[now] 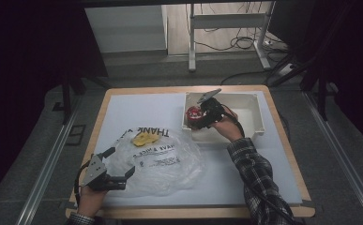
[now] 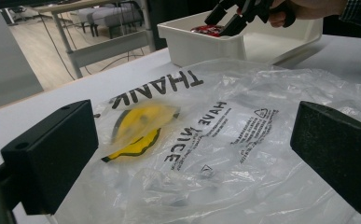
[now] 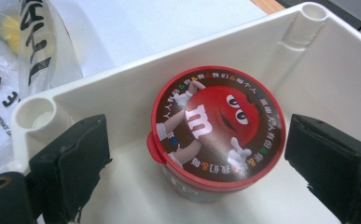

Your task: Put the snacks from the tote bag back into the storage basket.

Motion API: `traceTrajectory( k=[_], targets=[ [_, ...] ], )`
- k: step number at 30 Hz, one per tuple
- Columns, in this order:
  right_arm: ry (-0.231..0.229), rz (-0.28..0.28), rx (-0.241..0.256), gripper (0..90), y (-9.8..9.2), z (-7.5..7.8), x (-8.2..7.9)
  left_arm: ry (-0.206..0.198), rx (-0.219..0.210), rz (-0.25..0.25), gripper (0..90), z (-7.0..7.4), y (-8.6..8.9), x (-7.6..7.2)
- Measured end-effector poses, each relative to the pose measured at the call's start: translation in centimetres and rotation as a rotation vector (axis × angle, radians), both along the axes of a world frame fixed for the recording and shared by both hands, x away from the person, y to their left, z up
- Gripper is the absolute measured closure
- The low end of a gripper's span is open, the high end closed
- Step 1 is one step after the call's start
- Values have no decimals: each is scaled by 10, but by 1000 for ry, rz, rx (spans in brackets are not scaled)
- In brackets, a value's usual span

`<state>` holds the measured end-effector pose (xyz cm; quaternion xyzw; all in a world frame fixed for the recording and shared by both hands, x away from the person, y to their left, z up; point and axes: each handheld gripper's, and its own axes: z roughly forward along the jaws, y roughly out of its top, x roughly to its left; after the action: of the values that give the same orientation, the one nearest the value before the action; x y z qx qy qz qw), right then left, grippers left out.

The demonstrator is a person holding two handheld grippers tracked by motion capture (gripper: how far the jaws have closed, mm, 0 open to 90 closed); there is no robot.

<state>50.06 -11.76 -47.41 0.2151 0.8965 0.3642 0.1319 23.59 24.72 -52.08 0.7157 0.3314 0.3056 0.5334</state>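
- White plastic bin (image 1: 256, 123) is sitting at the far right of the table (image 1: 282, 154), on a pale mat; a red-lidded candy tub (image 1: 194, 114) is standing upright inside it, in the bin's near-left corner.
- Right gripper (image 1: 204, 115) is hovering over that corner of the bin. In the right gripper view its jaws are spread wide, one on each side of the tub (image 3: 218, 130), with a clear gap at both sides; nothing is being grasped.
- Tub lid is facing up and is carrying a red cartoon figure with a white "m"; the lid's small tab is pointing toward the left jaw in that view.
- Left gripper (image 1: 116, 171) is resting low at the near left of the table, at the edge of a clear plastic bag (image 1: 162, 159). Its jaws are likewise standing apart, released, with the crumpled bag (image 2: 225, 140) lying between and beyond them.
- Bag is lying flat beside the bin, printed with black lettering and a yellow smiley mark (image 2: 138, 128).
- Person's right sleeve (image 1: 259, 180), in a dark check, is reaching diagonally across the mat toward the bin.
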Motion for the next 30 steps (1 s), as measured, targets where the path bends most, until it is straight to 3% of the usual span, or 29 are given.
traceTrajectory(
  k=[21,30],
  targets=[
    [-39,-10,85,41,-15,4,-16,1,4,-1,6,0,-1,0],
    [-29,-16,119,37,-23,5,-21,1,1,0,6,0,0,0]
  ],
)
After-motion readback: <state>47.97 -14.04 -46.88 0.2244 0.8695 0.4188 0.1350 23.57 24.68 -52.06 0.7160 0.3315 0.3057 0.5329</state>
